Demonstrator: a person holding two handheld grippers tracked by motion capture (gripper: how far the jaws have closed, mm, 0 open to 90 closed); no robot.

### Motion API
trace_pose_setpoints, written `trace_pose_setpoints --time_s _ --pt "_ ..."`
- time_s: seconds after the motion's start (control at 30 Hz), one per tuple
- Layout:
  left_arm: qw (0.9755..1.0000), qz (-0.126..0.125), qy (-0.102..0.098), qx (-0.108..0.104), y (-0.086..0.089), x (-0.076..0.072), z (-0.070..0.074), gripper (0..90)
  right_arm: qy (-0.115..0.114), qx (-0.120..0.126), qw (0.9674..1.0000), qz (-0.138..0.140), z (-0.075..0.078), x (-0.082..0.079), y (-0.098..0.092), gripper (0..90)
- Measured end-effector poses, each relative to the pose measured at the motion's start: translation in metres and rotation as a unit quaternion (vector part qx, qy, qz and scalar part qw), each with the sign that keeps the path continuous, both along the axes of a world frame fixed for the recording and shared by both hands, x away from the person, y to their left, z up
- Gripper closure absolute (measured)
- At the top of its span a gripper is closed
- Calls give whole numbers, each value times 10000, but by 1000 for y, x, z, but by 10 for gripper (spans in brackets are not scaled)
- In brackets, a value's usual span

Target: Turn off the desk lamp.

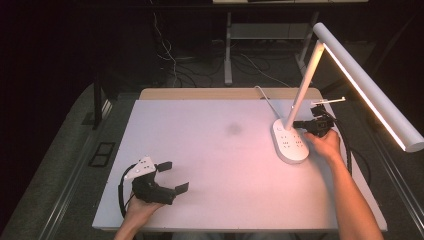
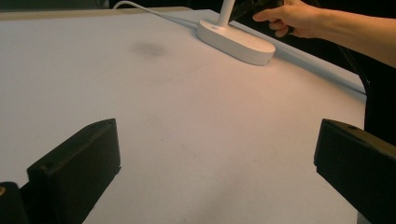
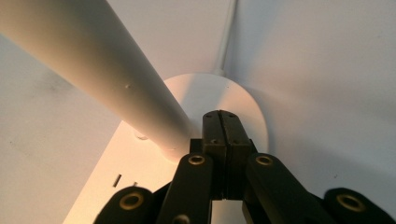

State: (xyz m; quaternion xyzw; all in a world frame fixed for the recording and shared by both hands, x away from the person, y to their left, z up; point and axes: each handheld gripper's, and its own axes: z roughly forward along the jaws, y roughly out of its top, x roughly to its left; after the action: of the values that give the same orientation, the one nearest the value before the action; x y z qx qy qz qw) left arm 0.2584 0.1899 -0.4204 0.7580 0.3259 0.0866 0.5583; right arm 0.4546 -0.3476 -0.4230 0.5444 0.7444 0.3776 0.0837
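Near the desk's front-left corner, the left hand-held gripper was held wide open and empty. Toward the far-right corner, the right hand-held gripper, jaws closed on nothing, was pressed beside the lamp's stem; a harder push could have tipped it.

— What's surrounding the table on your feed?

— I'm seeing a dark room. Grey carpet is running along both sides, and a floor socket plate is sitting at the left.

— And behind it?

— Cables are trailing across the floor, and white desk legs are standing beyond the far edge.
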Motion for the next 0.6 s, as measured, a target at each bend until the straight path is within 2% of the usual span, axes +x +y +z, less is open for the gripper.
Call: trace_pose_setpoints --time_s 0.23,0.37,0.6 --pt "10000 -5 -5 -5 -1 -1 0 0 3 43 10000 12 -1 0 -1 900" --pt "10000 6 3 -25 -1 -1 0 0 47 210 9998 -56 -3 -1 -4 900" --pt "10000 -3 2 -23 -1 -2 0 0 46 182 9998 -22 -4 -1 -4 900"
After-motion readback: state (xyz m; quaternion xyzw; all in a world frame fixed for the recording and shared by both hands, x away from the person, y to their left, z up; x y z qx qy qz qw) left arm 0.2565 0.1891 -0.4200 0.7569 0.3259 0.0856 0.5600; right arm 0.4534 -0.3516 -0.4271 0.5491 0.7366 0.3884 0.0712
